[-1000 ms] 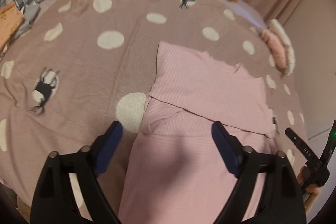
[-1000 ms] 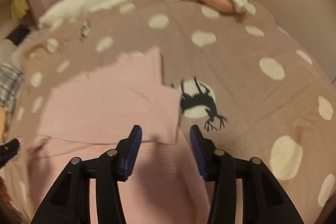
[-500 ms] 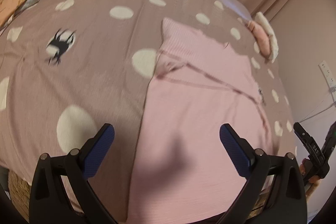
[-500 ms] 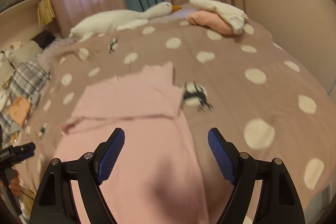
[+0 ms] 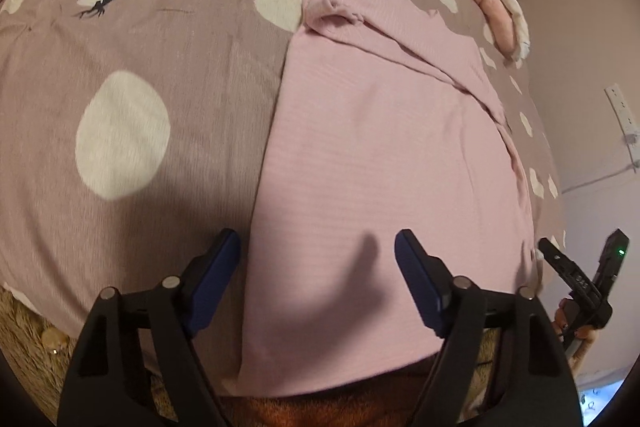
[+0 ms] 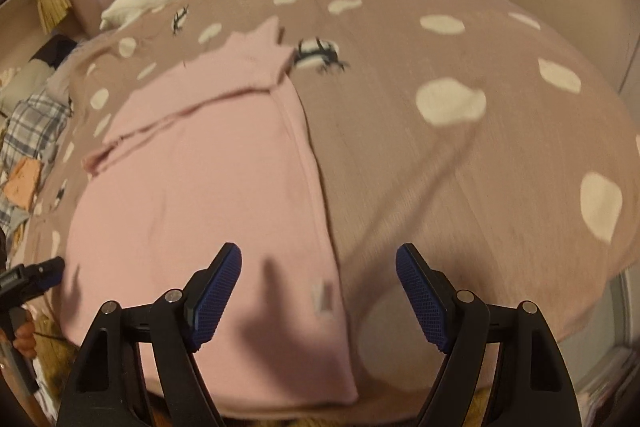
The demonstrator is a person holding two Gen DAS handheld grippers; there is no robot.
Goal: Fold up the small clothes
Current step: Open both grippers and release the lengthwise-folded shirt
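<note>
Pink garment (image 5: 384,155) lies flat on the spotted bedspread (image 5: 132,39), while the left gripper (image 5: 318,281) and right gripper (image 6: 319,285), both wide open and empty, have drawn back to its near hem.

No legible text, brand or number anywhere. Small white tag (image 6: 322,294) near the near-right corner of the pink garment (image 6: 208,195), too blurred to read. Faint markings on the other gripper (image 5: 576,277), unreadable.
</note>
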